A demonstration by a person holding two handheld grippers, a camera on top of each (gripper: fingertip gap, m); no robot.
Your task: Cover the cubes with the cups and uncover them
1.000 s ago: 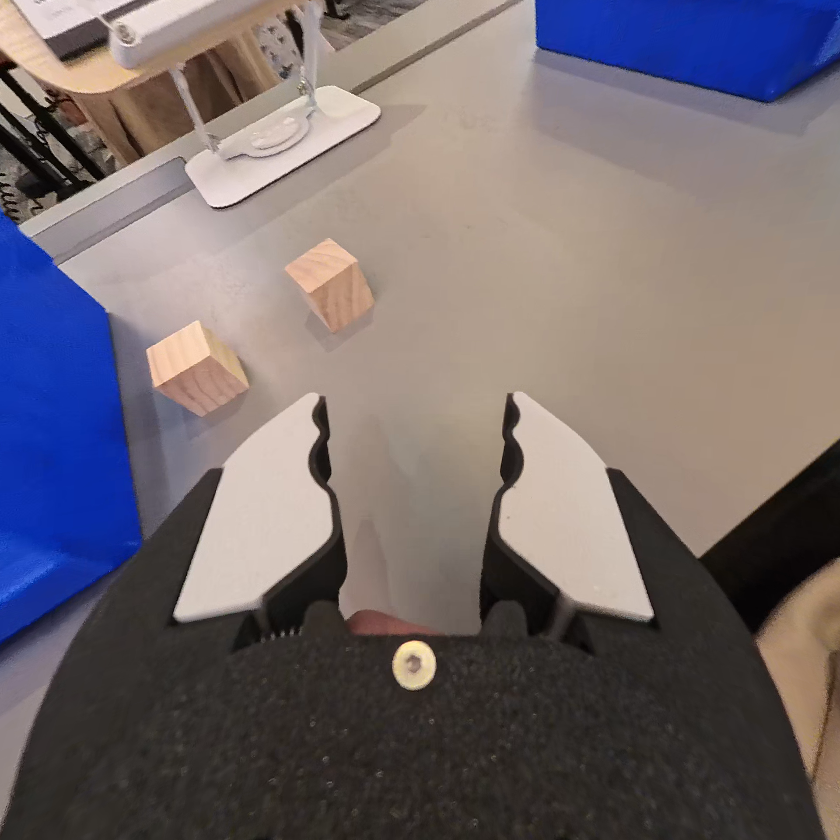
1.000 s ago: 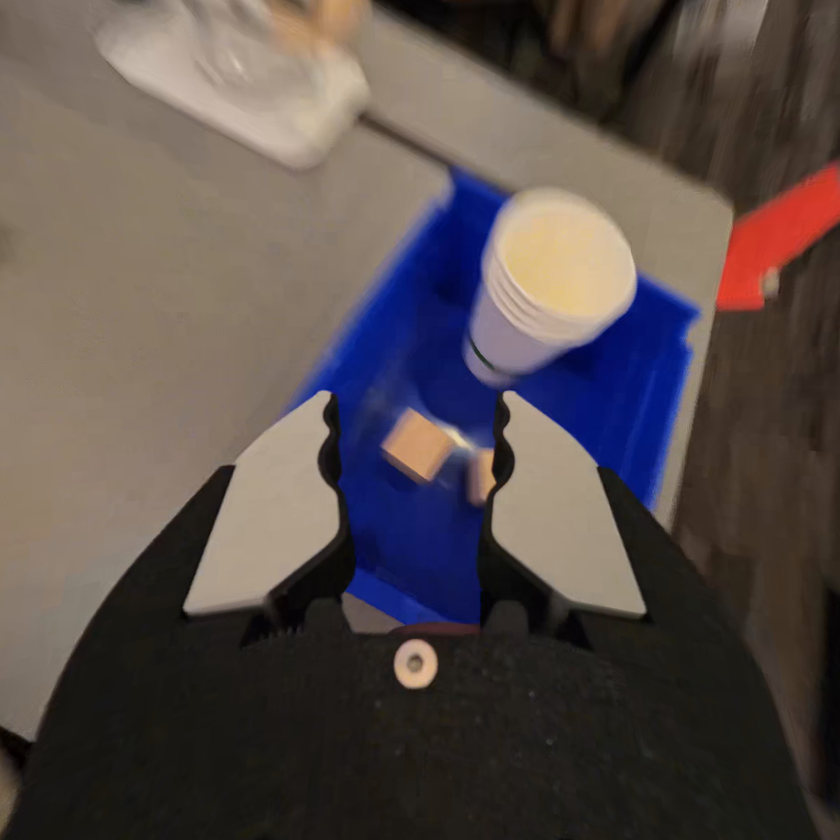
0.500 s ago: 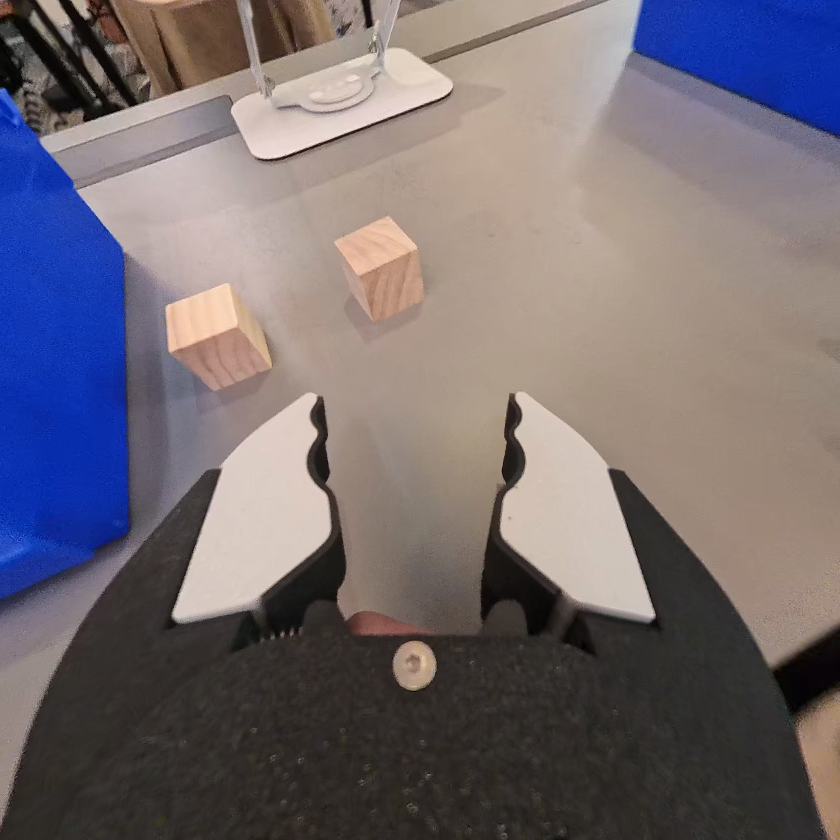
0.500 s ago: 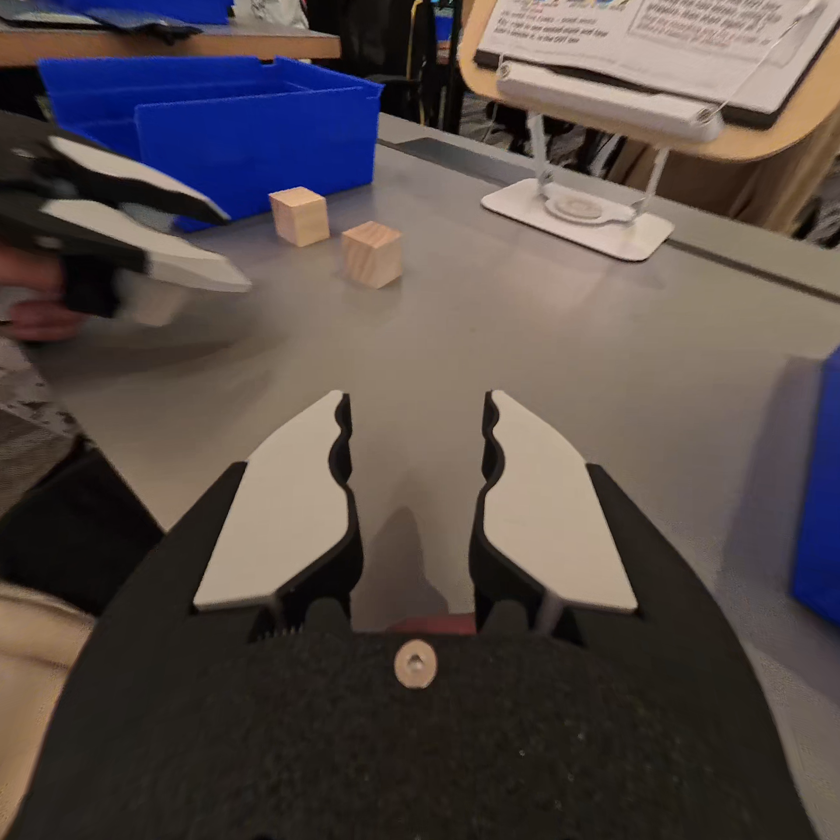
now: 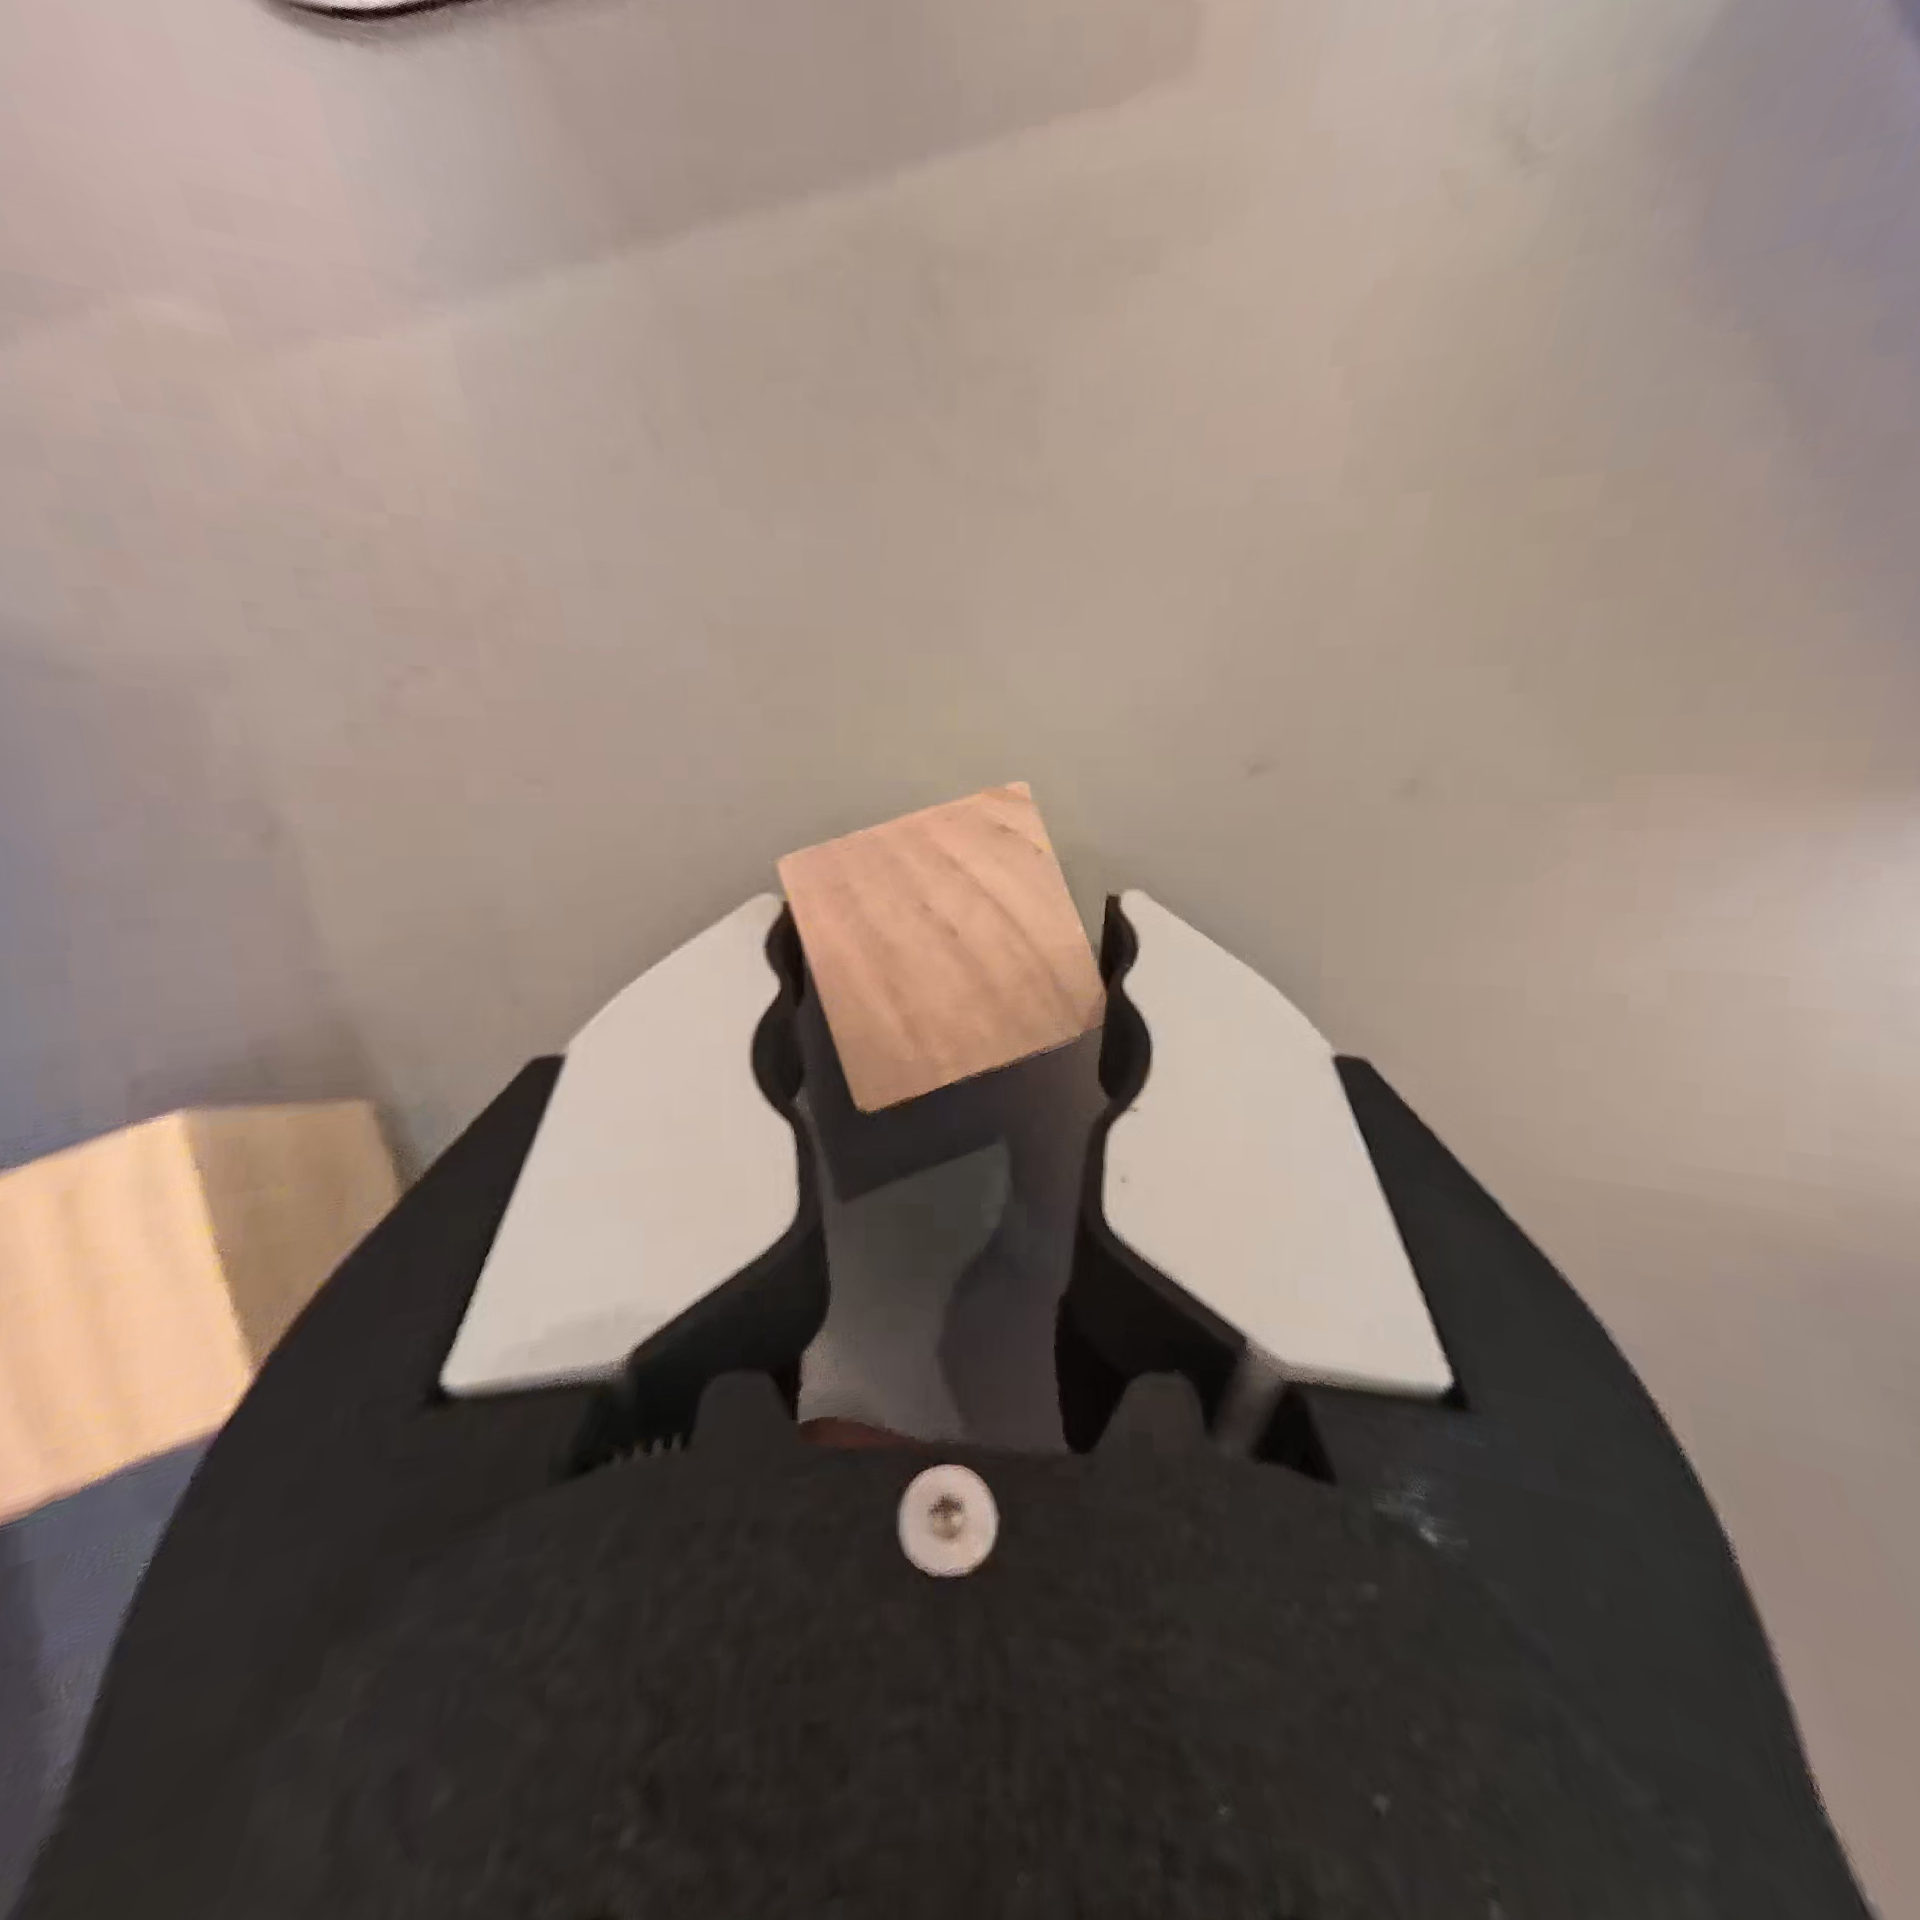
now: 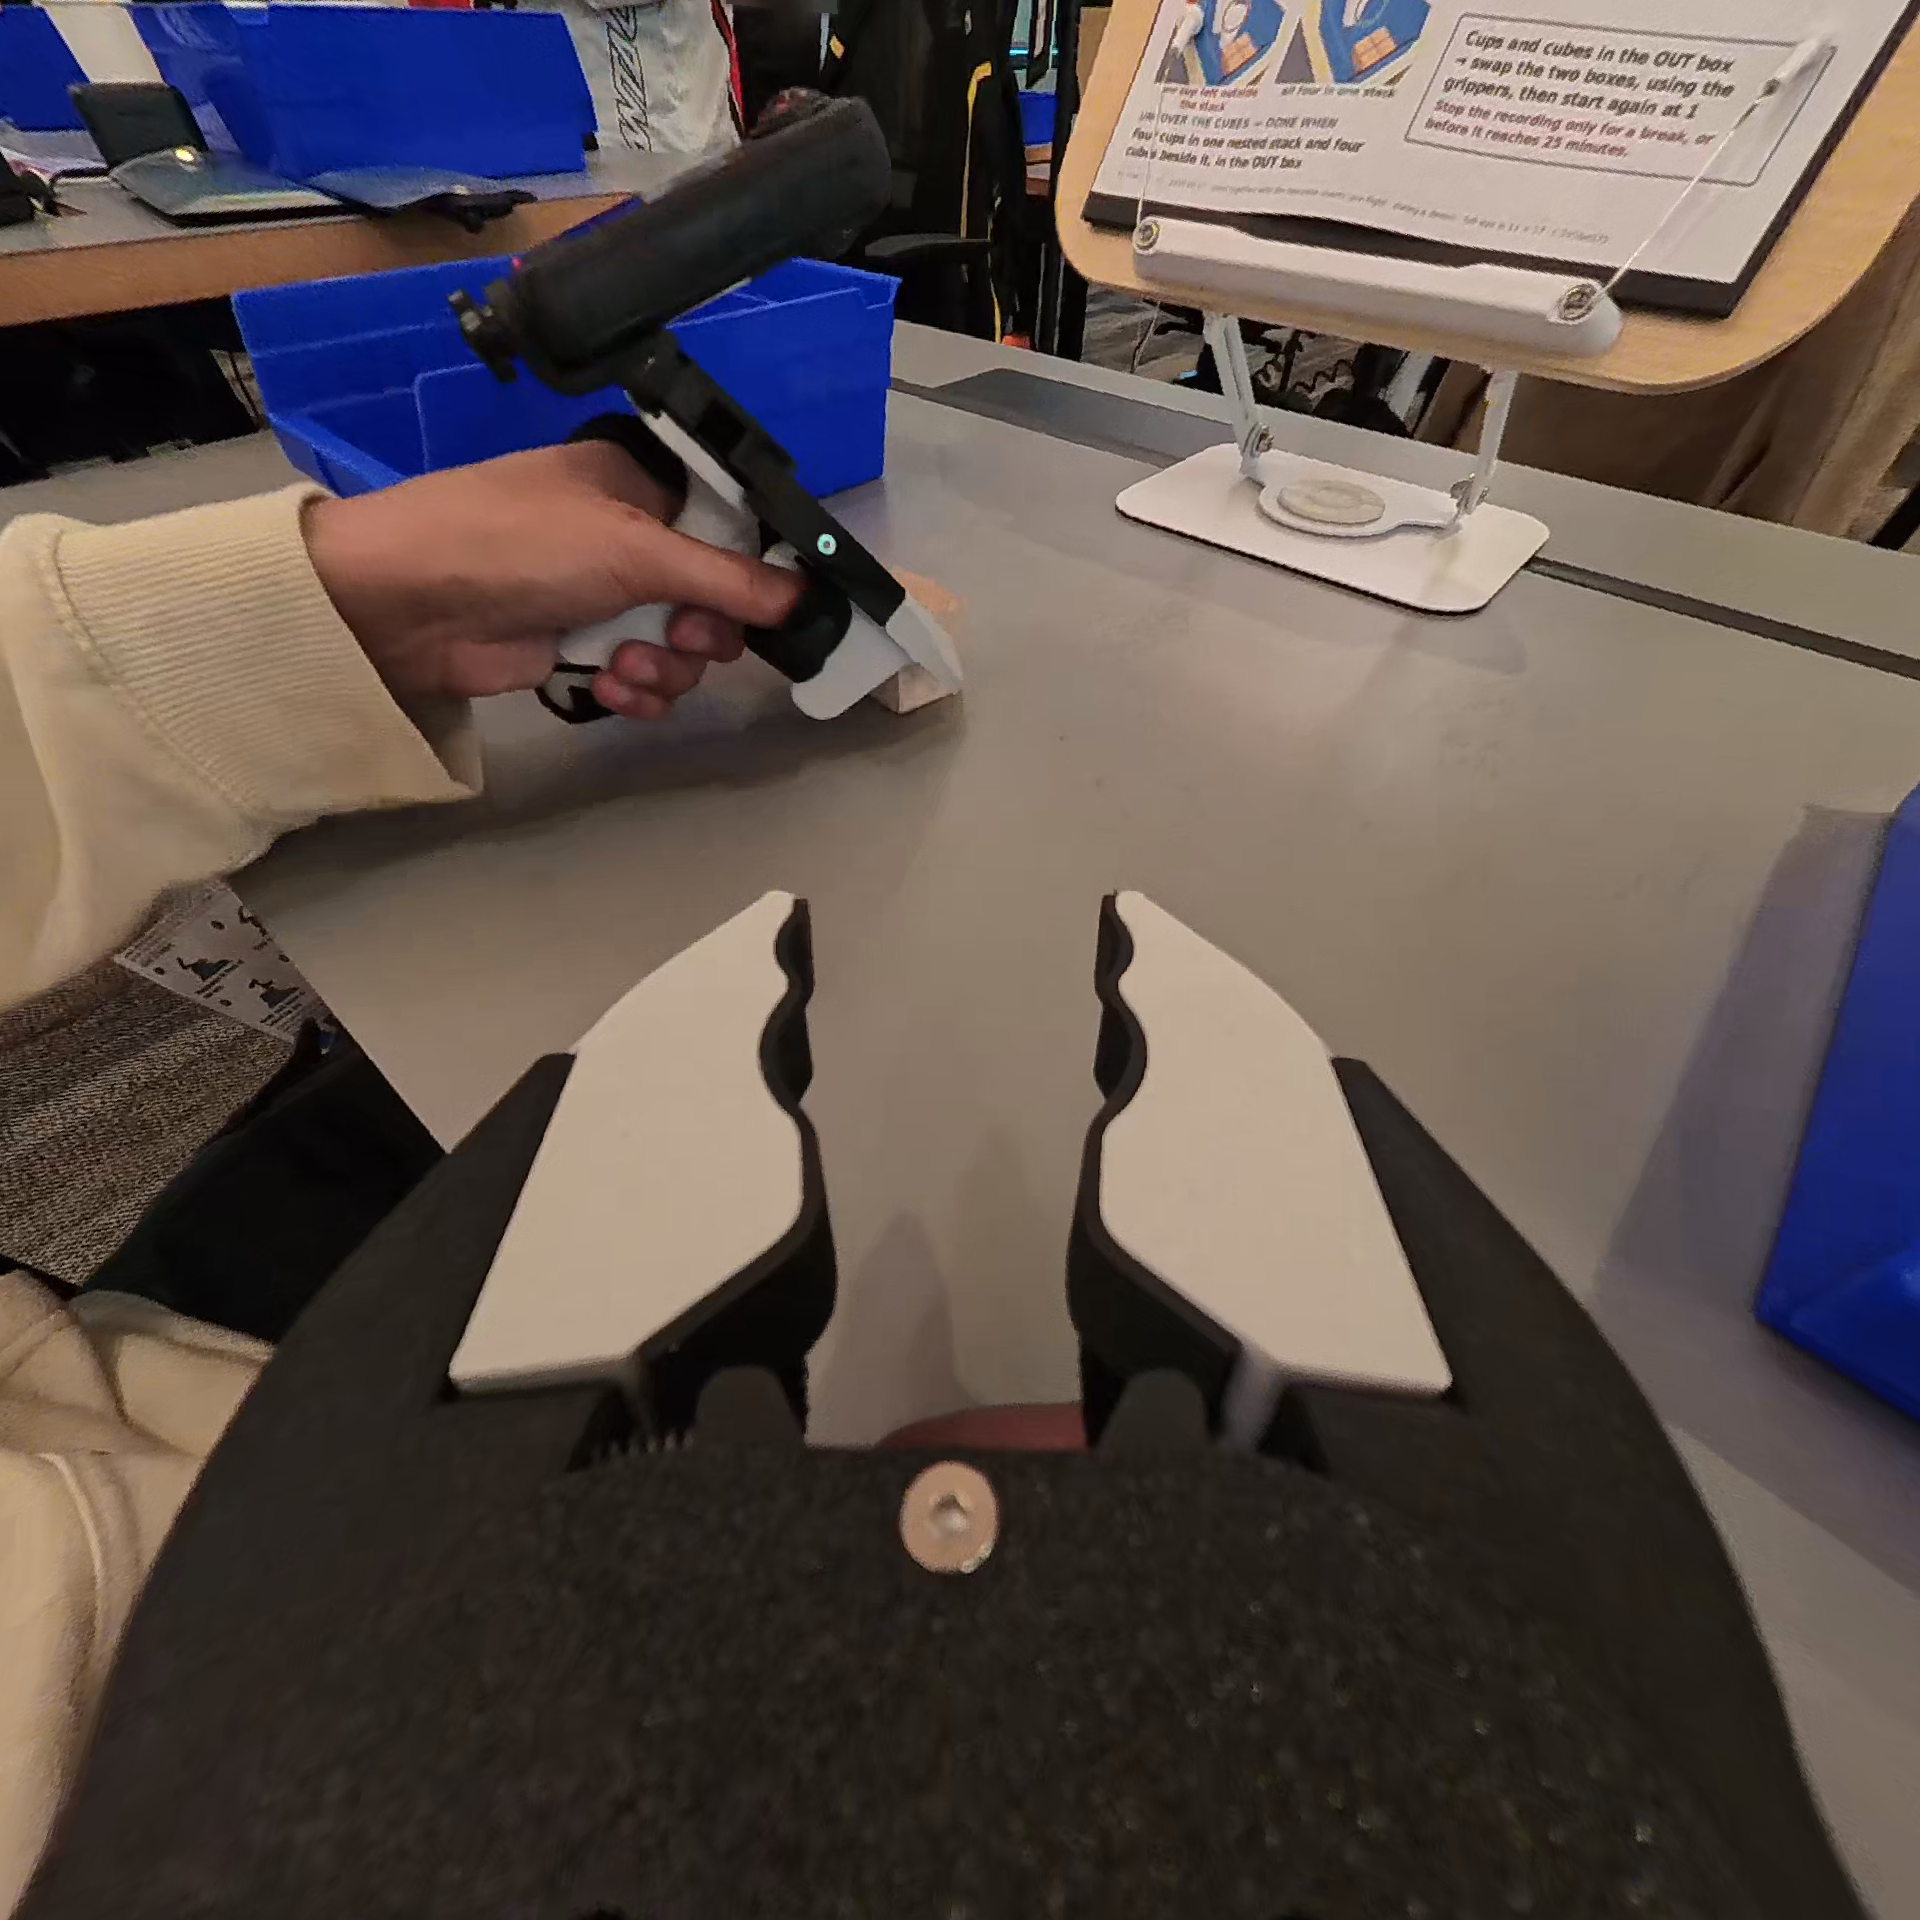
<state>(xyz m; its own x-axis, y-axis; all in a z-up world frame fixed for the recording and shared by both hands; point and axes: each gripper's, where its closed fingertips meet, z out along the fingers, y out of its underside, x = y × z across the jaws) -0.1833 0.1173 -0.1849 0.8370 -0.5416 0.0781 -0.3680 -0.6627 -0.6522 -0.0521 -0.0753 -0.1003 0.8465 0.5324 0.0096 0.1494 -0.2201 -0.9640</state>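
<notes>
In the left wrist view my left gripper (image 5: 945, 909) has its jaws closed around a wooden cube (image 5: 935, 956) that rests on the grey table (image 5: 935, 468); both fingers touch its corners. A second wooden cube (image 5: 156, 1278) lies close by at the lower left, blurred. The right wrist view shows the left gripper (image 6: 894, 665) in a person's hand, tipped down on the cube (image 6: 923, 688). My right gripper (image 6: 951, 914) is open and empty above the bare table, nearer the front edge. No cups are in view.
A blue bin (image 6: 790, 353) stands behind the left gripper, and another blue bin (image 6: 1860, 1143) is at the right edge. A document stand on a white base (image 6: 1340, 530) is at the back. The person's cream sleeve (image 6: 156, 707) lies over the table's left front.
My left gripper has moved forward and down onto the nearer-right cube and narrowed its jaws around it. My right gripper swung away from the bin with the cups and now hovers over the table.
</notes>
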